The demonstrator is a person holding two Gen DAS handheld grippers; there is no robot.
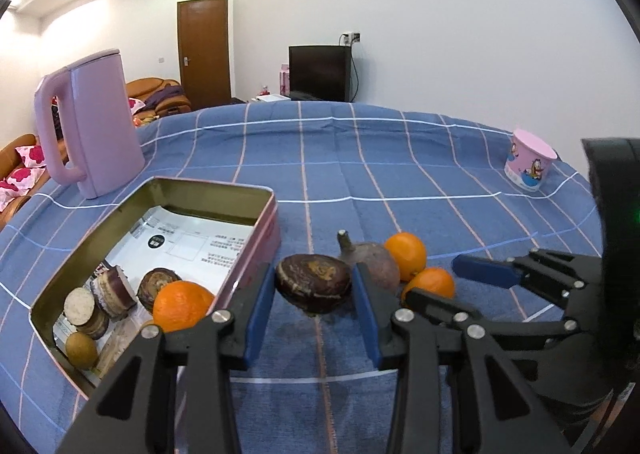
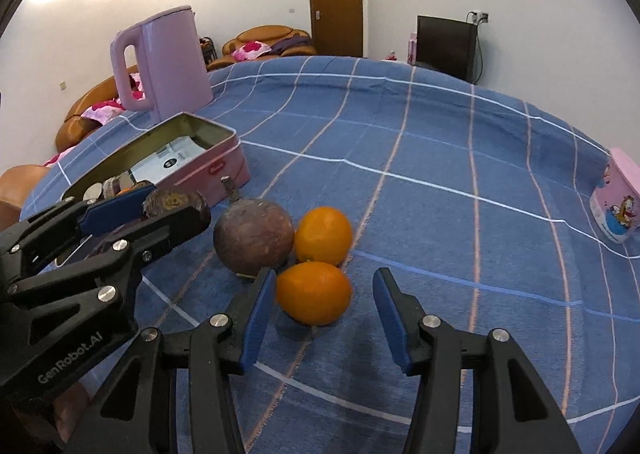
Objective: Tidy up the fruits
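Left wrist view: the left tongs (image 1: 314,300) clamp a dark, mottled fruit (image 1: 313,283), lifted clear of the blue checked table (image 1: 400,174), just beside the open pink tin (image 1: 256,254). Inside the tin already lie an orange (image 1: 182,305), a small brown fruit (image 1: 81,350) and several dark cut pieces.

Right wrist view: the right tongs (image 2: 324,314) stand apart around the nearer orange (image 2: 314,292), one pad close against it, the other clear, so no grip yet. Touching it sit a second orange (image 2: 323,235) and a purplish stemmed fruit (image 2: 253,235). Judged from this, sorting is about half done: one fruit in transit, three left on the cloth.
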